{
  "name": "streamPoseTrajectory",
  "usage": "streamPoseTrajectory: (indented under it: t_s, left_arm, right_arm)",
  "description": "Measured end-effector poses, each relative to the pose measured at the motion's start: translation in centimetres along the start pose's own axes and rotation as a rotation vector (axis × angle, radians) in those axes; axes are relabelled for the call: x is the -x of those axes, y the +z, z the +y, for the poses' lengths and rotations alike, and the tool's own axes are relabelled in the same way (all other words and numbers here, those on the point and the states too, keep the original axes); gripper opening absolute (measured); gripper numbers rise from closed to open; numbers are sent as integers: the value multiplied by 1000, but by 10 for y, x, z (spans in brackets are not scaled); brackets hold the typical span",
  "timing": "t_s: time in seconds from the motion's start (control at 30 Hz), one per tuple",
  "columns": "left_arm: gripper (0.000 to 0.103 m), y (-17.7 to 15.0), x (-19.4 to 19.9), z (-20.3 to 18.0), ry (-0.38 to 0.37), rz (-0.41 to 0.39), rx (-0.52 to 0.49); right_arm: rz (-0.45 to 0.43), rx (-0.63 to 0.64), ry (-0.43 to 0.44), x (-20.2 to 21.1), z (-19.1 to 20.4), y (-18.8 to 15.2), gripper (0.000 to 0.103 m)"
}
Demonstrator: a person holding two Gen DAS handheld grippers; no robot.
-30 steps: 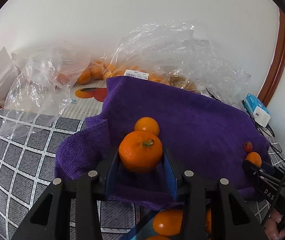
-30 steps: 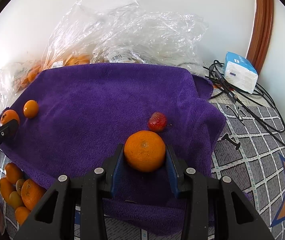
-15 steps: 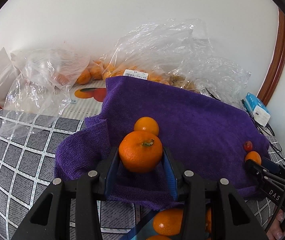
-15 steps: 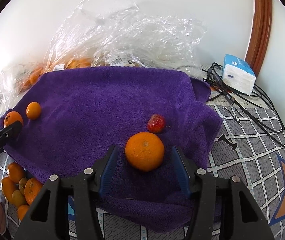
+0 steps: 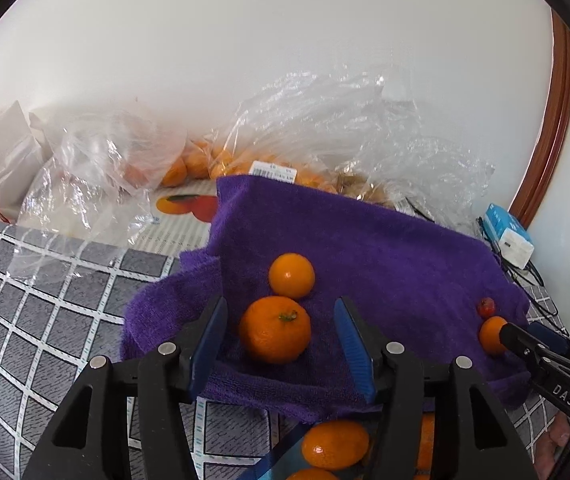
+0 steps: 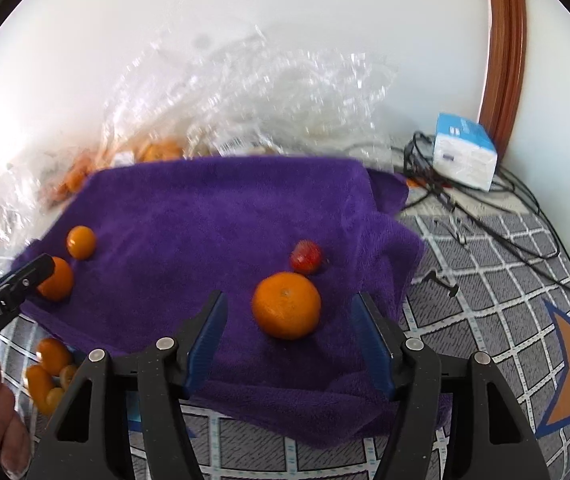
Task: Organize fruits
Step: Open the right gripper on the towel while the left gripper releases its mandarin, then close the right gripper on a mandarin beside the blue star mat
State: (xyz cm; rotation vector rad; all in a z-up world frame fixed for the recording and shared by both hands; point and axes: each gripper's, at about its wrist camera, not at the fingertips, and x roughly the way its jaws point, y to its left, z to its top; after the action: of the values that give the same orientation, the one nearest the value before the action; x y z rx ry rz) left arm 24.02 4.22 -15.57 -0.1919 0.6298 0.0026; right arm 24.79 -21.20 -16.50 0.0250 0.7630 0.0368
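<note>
While I look along my left gripper [image 5: 281,340], its fingers stand apart around a stemmed mandarin [image 5: 275,329] resting on the purple towel [image 5: 385,256], touching neither. Through the right view, my right gripper [image 6: 289,332] is likewise spread, an orange [image 6: 286,305] lying free between, a strawberry [image 6: 305,257] just behind.

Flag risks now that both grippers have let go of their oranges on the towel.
1. The large stemmed orange lies loose between the open left gripper fingers, touching or nearly touching the smaller smooth orange; a nudge could roll either across the rumpled purple towel.
2. The right gripper is open around the round orange beside the small red strawberry; pushing forward could bruise it.
</note>
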Motion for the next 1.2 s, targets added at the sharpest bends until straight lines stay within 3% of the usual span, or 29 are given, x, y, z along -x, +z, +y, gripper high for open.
streamPoseTrajectory:
  t_s: [0.23,0.37,0.47,0.63,0.8,0.97,1.2]
  left_arm:
    - [57,10,15,6,14,-43,17]
    - [57,21,38,8,15,-81,22]
    - [57,21,52,10,3,-49,-10]
    - [57,-5,72,27,62,-27,-57]
    - [57,-32,81,60,101,45,-16]
    - [57,-53,86,76,140,57,-36]
    - [57,-62,84,93,109,86,34]
  right_arm:
    - [-73,3,-17,33,3,2,68]
    - [-40,-3,-15,48,0,-6,68]
    - [-23,-3,22,60,-1,-13,68]
    - [-43,24,47,77,8,-29,66]
    - [-5,48,67,79,26,-47,52]
    - [24,92,78,80,43,-61,52]
    - [76,55,203,75,66,-74,52]
